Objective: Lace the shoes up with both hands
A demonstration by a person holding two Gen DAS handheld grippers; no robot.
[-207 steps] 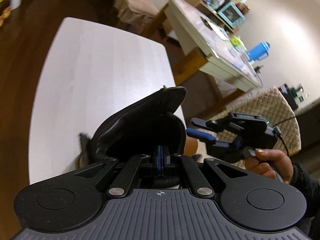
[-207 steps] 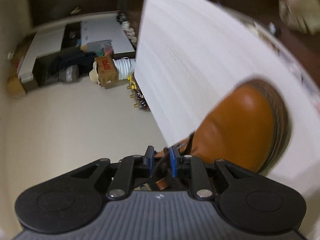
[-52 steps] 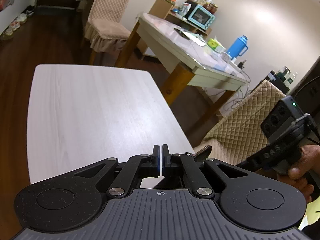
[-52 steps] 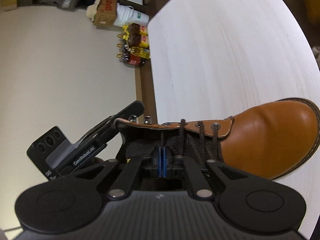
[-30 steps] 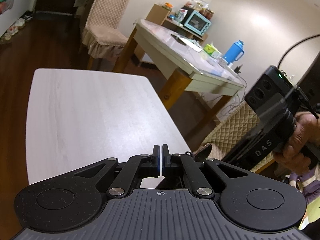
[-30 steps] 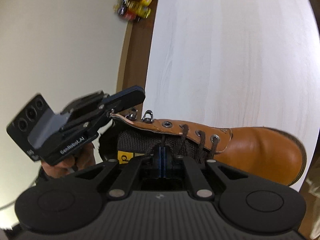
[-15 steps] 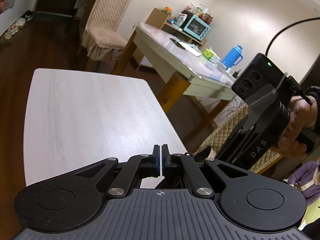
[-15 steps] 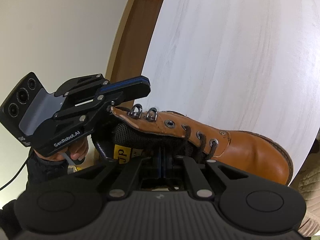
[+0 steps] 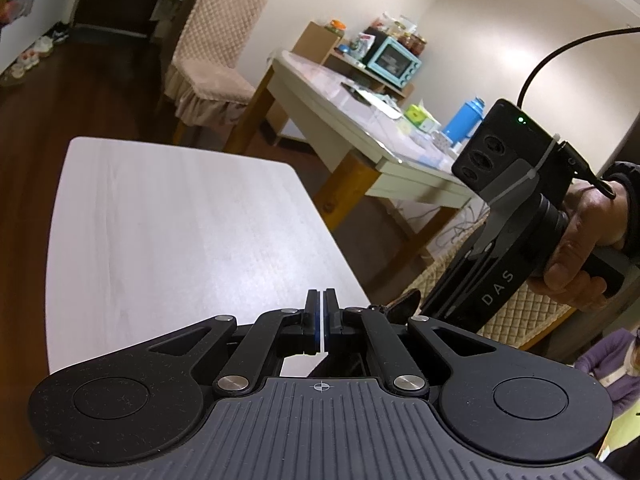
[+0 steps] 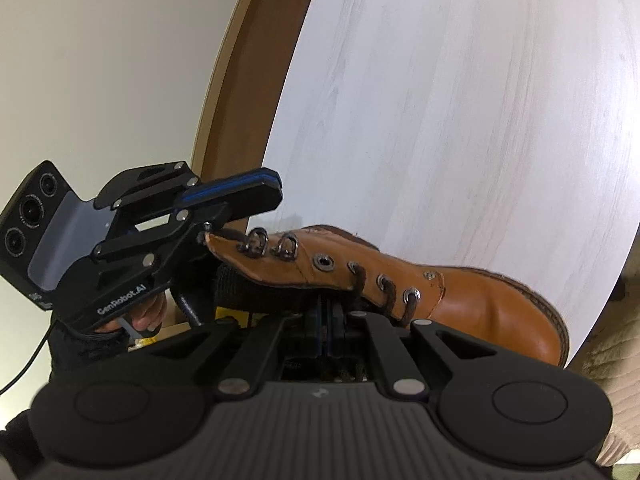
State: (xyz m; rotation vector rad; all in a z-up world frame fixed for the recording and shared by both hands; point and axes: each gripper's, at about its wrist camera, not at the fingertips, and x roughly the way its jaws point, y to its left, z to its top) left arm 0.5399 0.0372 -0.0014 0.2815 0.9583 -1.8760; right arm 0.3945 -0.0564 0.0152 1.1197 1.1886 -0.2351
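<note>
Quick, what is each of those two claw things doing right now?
Left gripper: closed, nothing visibly between its jaws.
Right gripper: closed down by the boot; whether it grips lace cannot be told.

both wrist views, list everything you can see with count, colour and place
boot: one, tan, near edge of the white table
lace: one, dark brown, through the lower eyelets
white table: one, under the boot
dining table: one, pale top, behind
chair: one, beige cover, far left
toaster oven: one, light blue, back shelf
flask: one, blue, on the dining table
left tongs: black and blue, shut, at the boot's collar
right tongs: shut, over the boot's tongue
right hand: one, gripping the handle
</note>
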